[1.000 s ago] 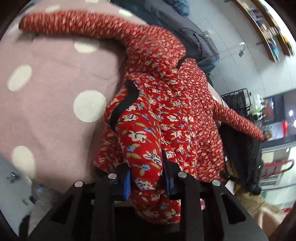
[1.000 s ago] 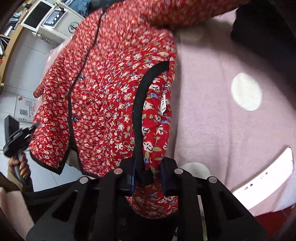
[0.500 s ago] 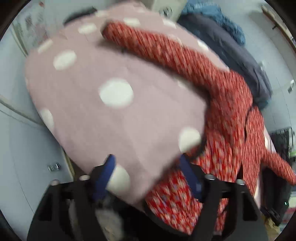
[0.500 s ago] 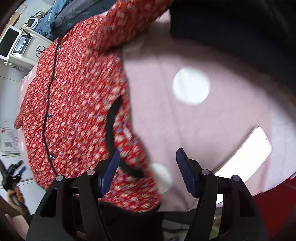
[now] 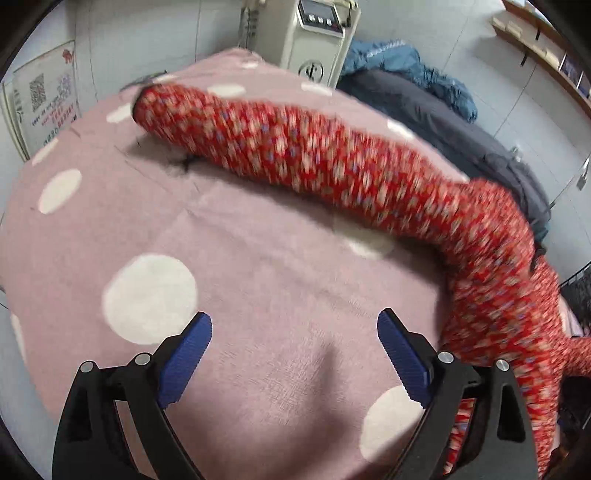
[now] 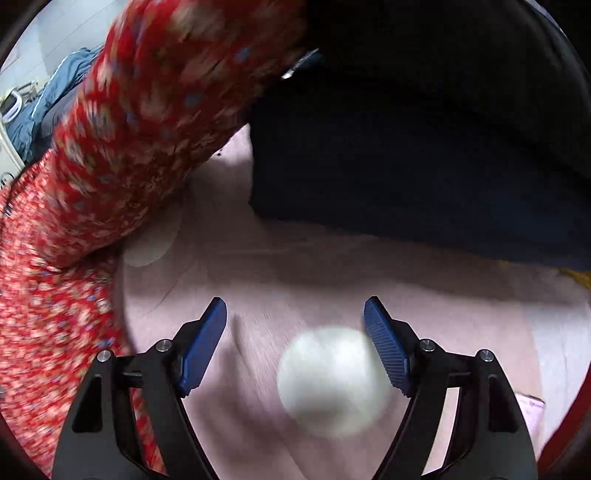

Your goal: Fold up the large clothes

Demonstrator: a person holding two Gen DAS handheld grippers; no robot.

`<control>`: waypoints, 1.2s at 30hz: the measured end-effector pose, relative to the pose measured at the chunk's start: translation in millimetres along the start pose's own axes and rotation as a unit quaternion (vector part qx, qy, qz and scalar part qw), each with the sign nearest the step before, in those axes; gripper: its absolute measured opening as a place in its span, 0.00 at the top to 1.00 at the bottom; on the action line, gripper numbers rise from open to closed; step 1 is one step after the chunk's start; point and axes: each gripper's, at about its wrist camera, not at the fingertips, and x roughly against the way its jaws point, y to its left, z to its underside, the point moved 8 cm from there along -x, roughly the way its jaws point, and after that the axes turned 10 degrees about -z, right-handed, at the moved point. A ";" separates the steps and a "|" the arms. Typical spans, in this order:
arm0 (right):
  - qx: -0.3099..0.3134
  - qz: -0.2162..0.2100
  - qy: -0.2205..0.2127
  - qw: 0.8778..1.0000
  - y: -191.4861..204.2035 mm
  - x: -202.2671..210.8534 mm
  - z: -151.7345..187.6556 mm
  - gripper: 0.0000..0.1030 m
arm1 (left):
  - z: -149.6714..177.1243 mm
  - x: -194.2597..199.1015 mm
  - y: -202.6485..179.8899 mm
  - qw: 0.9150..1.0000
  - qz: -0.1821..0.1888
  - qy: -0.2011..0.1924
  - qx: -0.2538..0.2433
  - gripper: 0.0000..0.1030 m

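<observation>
**Both grippers spread wide and empty above the dotted blanket; red floral garment lies off to the side**

The left gripper (image 5: 294, 334) is seen with its jaws opening, already spread wide, and nothing is held between the blue ribbed pads (image 5: 186, 354); only the pink blanket with white dots (image 5: 258, 266) is seen in the gap. The red floral garment (image 5: 491, 295) is spread on that blanket at the right of the left wrist view, and one long sleeve (image 5: 280, 147) is stretched from it toward the upper left, ending near the blanket's far edge. The garment is blurred, so its print cannot be read in detail. Behind the blanket a dark grey garment (image 5: 454, 125) and a blue jacket (image 5: 406, 70) are piled, and a white machine with a small display (image 5: 317, 33) stands beyond them.

The right gripper (image 6: 295, 317) is likewise found with its jaws opening, wide apart, and nothing is gripped; a white dot (image 6: 332, 380) of the blanket lies between the fingers. In the right wrist view the red floral garment (image 6: 59, 314) lies at the left, beside the left finger, with a sleeve (image 6: 166, 99) raised across the upper left. A dark navy fabric mass (image 6: 424, 147) fills the upper right.
</observation>
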 end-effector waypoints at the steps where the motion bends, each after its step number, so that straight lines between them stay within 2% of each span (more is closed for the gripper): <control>1: 0.004 -0.004 0.013 1.000 1.5 -10.2 3.9 0.10 | 5.8 -9.0 -1.9 1.000 -0.004 0.010 -0.007 0.13; 2: 0.020 -0.003 0.002 1.000 4.3 -11.2 2.8 0.05 | 10.0 -14.2 -3.3 1.000 -0.010 0.002 -0.020 0.13; 3: 0.037 0.002 -0.011 0.999 6.2 -10.5 1.5 0.05 | 10.3 -12.0 -5.4 0.999 -0.015 -0.025 -0.037 0.13; 5: 0.049 -0.007 -0.029 0.998 3.9 -9.7 1.8 0.05 | 10.9 -14.9 -8.1 0.996 -0.019 -0.036 -0.082 0.13; 7: 0.061 -0.024 -0.050 0.997 0.9 -9.2 2.2 0.05 | 7.9 -14.7 -5.7 0.991 -0.011 -0.055 -0.119 0.05; 9: 0.069 -0.026 -0.052 0.996 -0.8 -9.7 0.8 0.05 | 9.9 -22.5 3.7 0.987 -0.002 -0.064 -0.145 0.06; 11: 0.075 -0.016 -0.053 0.996 3.7 -12.7 -0.4 0.05 | 12.1 -20.0 5.8 0.986 0.011 -0.084 -0.145 0.06; 14: 0.073 -0.020 -0.057 0.996 2.3 -14.3 -3.6 0.05 | 13.0 -22.5 1.8 0.983 -0.012 -0.085 -0.160 0.05; 24: 0.072 -0.020 -0.058 0.996 -15.5 -13.2 -11.2 0.05 | 14.4 -21.6 2.8 0.983 -0.014 -0.086 -0.159 0.05; 26: 0.072 -0.018 -0.059 0.996 -6.2 -11.2 -1.2 0.05 | 14.2 -21.8 2.8 0.983 -0.013 -0.086 -0.159 0.05; 36: 0.072 -0.019 -0.059 0.995 -6.3 -14.3 -4.4 0.05 | 14.2 -22.4 2.7 0.983 -0.013 -0.086 -0.159 0.05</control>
